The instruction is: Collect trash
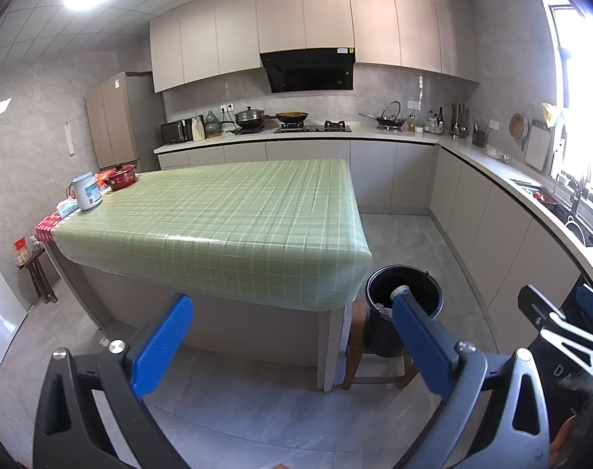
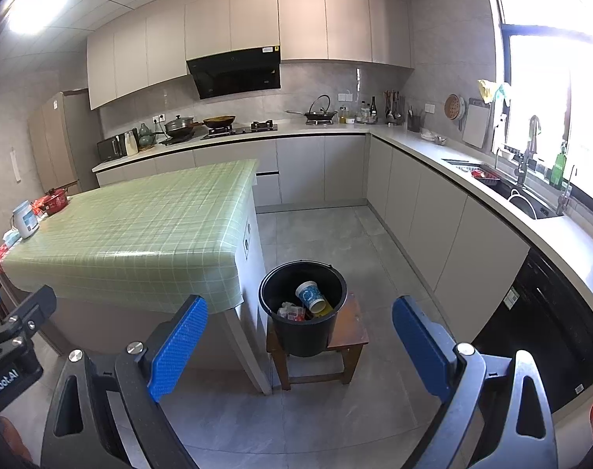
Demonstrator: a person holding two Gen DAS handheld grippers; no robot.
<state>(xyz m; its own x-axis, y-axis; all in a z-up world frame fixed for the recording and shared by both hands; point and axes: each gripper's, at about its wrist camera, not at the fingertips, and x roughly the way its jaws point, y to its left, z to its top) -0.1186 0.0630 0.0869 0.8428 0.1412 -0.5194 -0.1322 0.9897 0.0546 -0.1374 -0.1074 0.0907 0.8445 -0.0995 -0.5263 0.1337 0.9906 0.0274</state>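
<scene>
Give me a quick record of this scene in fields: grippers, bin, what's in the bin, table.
left gripper: open, holding nothing
right gripper: open, holding nothing
bin: black bucket on a wooden stool beside the table corner
bin contents: paper cup lying tilted, plus small wrappers
table: green checked cloth; white jar and red pot at the far left end
trash on table: none seen on the green cloth
</scene>
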